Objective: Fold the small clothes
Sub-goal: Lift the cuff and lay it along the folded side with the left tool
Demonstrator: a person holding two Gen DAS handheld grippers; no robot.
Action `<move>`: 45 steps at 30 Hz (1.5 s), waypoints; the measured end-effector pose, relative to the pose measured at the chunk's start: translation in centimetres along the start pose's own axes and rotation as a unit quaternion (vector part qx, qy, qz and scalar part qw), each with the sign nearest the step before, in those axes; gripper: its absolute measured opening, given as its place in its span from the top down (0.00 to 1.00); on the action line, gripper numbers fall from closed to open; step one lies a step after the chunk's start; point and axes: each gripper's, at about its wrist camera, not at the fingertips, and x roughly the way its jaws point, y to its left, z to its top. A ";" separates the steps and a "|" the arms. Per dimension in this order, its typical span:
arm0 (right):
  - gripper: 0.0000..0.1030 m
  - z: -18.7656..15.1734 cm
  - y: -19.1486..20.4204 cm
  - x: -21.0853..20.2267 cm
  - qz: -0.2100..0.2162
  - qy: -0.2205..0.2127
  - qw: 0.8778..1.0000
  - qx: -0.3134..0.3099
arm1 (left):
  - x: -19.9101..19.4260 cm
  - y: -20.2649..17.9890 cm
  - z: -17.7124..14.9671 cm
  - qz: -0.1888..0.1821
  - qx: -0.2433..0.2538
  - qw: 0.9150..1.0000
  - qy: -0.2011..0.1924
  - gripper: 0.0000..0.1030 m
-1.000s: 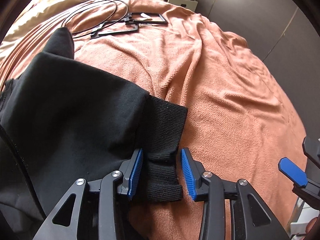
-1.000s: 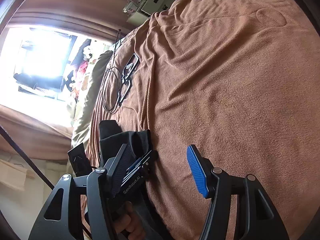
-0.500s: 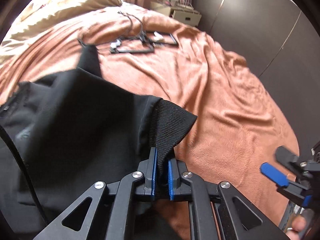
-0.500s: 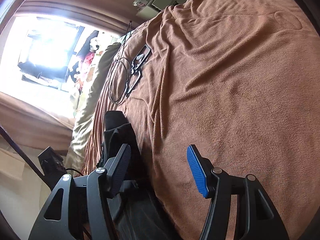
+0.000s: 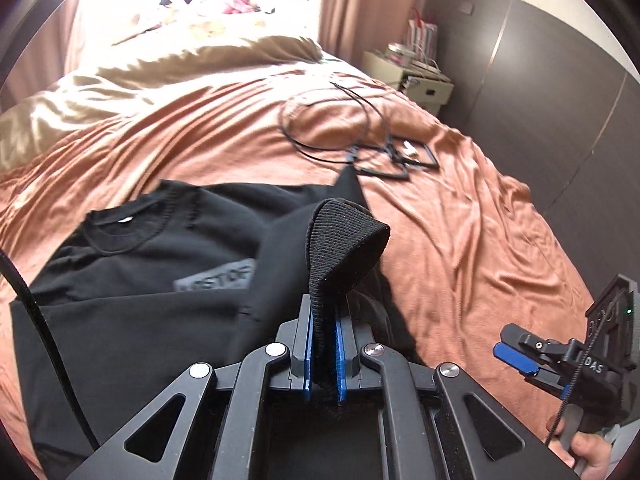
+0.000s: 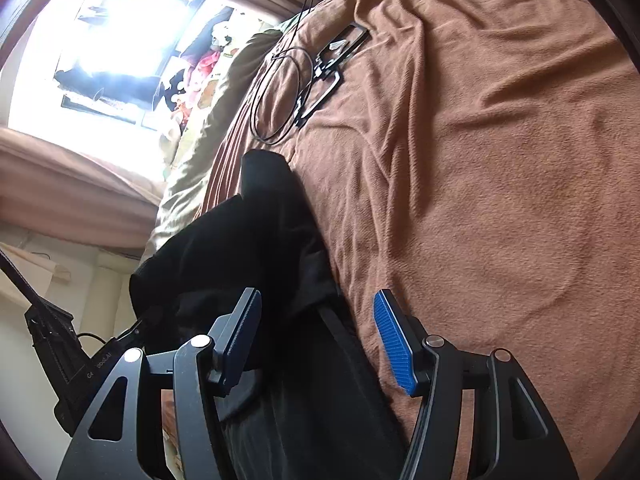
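Looking down our left gripper [image 5: 321, 354], we see its blue pads pressed together on the ribbed cuff [image 5: 344, 240] of a black sweatshirt [image 5: 160, 280], and the cuff stands up out of the jaws in a curled flap. Our right gripper [image 6: 318, 340] has its jaws standing apart with nothing clamped; dark cloth of the same garment lies beneath and between them, though we cannot tell whether either pad touches it. In the left view that right gripper shows at the lower right edge, with the letters "DAS" on its body and a hand [image 5: 588, 452] around its handle. In the right view the left tool's body carries mirrored lettering we cannot read fully. The sweatshirt lies spread on an orange-brown blanket [image 5: 460, 240], neckline toward the pillows, with a grey chest patch [image 5: 218, 278] whose print is too blurred to read. Farther off, a looped black cable [image 5: 320, 132] and flat black frames [image 5: 396, 160] rest on the blanket, and beyond them a nightstand [image 5: 416, 80] stands by the dark wall.
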 end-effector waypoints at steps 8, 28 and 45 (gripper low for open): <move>0.48 0.1 0.6 3.7 0.023 0.022 0.999 0.002 | -4.0 6.6 -0.2 0.030 -0.038 0.999 -0.025 0.92; 0.46 2.6 -2.8 13.0 0.059 0.029 0.994 0.088 | -10.9 19.3 -1.5 0.084 -0.115 0.988 -0.063 0.92; 0.48 0.4 -2.6 11.8 0.050 0.021 0.993 0.103 | -12.1 27.1 -6.4 0.116 -0.192 0.973 -0.050 0.92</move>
